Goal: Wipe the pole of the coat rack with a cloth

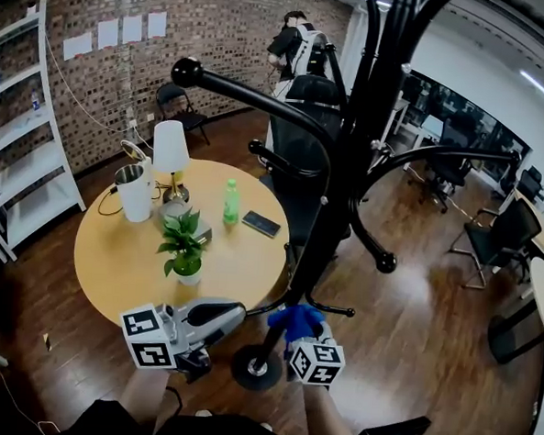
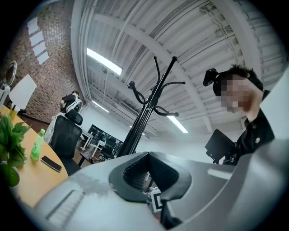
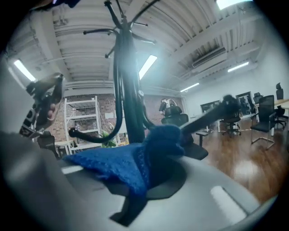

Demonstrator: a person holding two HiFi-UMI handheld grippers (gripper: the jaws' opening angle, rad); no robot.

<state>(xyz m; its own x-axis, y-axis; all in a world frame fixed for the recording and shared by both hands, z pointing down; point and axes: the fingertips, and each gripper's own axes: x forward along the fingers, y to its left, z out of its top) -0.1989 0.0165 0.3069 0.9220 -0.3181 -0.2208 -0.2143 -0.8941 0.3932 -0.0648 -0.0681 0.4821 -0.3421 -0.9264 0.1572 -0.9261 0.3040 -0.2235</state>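
Observation:
A black coat rack rises from a round base (image 1: 255, 367) on the floor, and its pole (image 1: 332, 216) runs up through the middle of the head view. My right gripper (image 1: 298, 326) is shut on a blue cloth (image 1: 295, 319), low beside the pole near the base. In the right gripper view the cloth (image 3: 142, 158) bunches between the jaws with the pole (image 3: 128, 108) just behind it. My left gripper (image 1: 213, 315) is shut and holds nothing, left of the base. The pole (image 2: 144, 119) appears beyond it in the left gripper view.
A round wooden table (image 1: 122, 258) stands left of the rack with a potted plant (image 1: 183, 243), green bottle (image 1: 231, 202), phone (image 1: 261, 223), lamp (image 1: 171, 155) and white kettle (image 1: 134, 191). A black office chair (image 1: 300, 131) is behind the rack. A person stands far back.

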